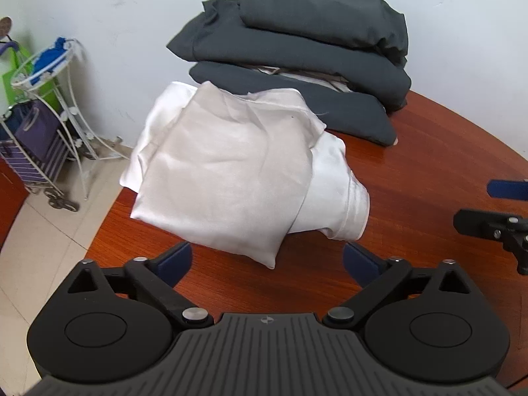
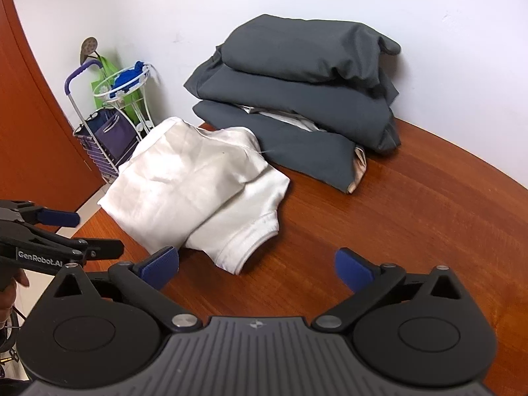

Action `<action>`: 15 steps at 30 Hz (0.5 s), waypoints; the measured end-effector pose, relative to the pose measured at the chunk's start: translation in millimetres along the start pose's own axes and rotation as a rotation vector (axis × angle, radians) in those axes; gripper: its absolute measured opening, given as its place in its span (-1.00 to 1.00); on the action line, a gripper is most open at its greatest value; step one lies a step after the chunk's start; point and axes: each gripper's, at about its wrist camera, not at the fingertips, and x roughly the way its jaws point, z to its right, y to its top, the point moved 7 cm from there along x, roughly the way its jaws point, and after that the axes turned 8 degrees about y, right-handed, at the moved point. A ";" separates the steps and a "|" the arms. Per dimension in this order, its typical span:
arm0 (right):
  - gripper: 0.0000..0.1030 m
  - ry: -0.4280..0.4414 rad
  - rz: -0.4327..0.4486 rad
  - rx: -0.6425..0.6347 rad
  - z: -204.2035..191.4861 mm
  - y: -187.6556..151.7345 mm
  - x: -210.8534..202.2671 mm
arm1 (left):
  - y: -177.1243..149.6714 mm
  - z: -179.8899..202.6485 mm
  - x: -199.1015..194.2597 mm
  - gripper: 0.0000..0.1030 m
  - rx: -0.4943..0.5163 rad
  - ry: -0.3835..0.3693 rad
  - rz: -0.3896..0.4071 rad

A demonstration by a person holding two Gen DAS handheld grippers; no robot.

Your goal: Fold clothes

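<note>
Cream garment (image 1: 227, 171) lies folded on the wooden table (image 1: 429, 171), its far edge overhanging the rim, just in front of a stack of dark grey folded clothes (image 1: 307, 52). I see my left gripper (image 1: 266, 260) spread wide with nothing between its 2 blue pads, and my right gripper (image 2: 259, 265) likewise spread and empty beside the garment.

Cloth on polished wood, matt plastic claws

The tabletop (image 1: 429, 165) is reddish wood with a smooth, glossy finish. The white garment (image 1: 231, 171) is soft cloth with a faint satin sheen; the dark grey stack (image 1: 313, 43) is matt woven cloth. Both claws, left (image 1: 267, 260) and right (image 2: 257, 264), are matt black plastic with ribbed blue pads (image 2: 161, 264) and shiny metal pins. The far wire stand (image 1: 49, 76) is white-painted metal.
</note>
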 end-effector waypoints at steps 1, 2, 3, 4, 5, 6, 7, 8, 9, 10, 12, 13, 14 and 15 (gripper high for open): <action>0.99 -0.004 0.000 0.003 1.5 -2.2 -0.8 | -0.4 1.3 -0.5 1.00 0.002 0.003 0.002; 0.99 -0.007 0.001 0.005 2.5 -3.7 -1.0 | -0.9 2.2 -0.3 1.00 0.005 0.008 0.002; 0.99 -0.009 0.002 0.006 3.4 -5.2 -1.0 | -1.5 3.0 0.0 1.00 0.008 0.013 0.001; 0.99 -0.011 0.002 0.006 4.2 -6.4 -1.0 | -1.9 4.1 0.2 1.00 0.014 0.017 0.001; 0.99 -0.015 0.003 0.005 5.2 -7.8 -1.0 | -2.4 5.2 0.4 1.00 0.022 0.021 0.003; 0.99 -0.022 0.007 0.006 5.9 -9.0 -0.6 | -2.9 6.4 0.5 1.00 0.030 0.025 0.004; 0.99 -0.028 0.009 0.007 6.5 -9.9 -0.3 | -3.4 7.4 0.6 1.00 0.036 0.028 0.007; 0.99 -0.030 0.012 0.010 6.6 -10.6 -0.6 | -3.8 8.4 0.3 1.00 0.042 0.028 0.011; 0.99 -0.034 0.017 0.018 6.8 -11.9 -1.0 | -4.1 9.6 -0.3 1.00 0.049 0.026 0.016; 0.99 -0.036 0.022 0.023 6.8 -12.8 -1.0 | -4.4 10.4 -0.6 1.00 0.055 0.025 0.020; 0.99 -0.041 0.029 0.033 6.6 -14.3 -0.9 | -5.0 11.1 -1.0 1.00 0.064 0.022 0.023; 0.99 -0.045 0.032 0.037 6.5 -15.1 -0.8 | -5.2 11.6 -0.9 1.00 0.070 0.017 0.024; 0.99 -0.048 0.034 0.041 6.5 -15.7 -0.5 | -5.2 12.3 -0.6 1.00 0.076 0.011 0.024; 0.99 -0.052 0.037 0.045 6.5 -16.3 -0.1 | -5.2 13.1 -0.1 1.00 0.084 0.005 0.024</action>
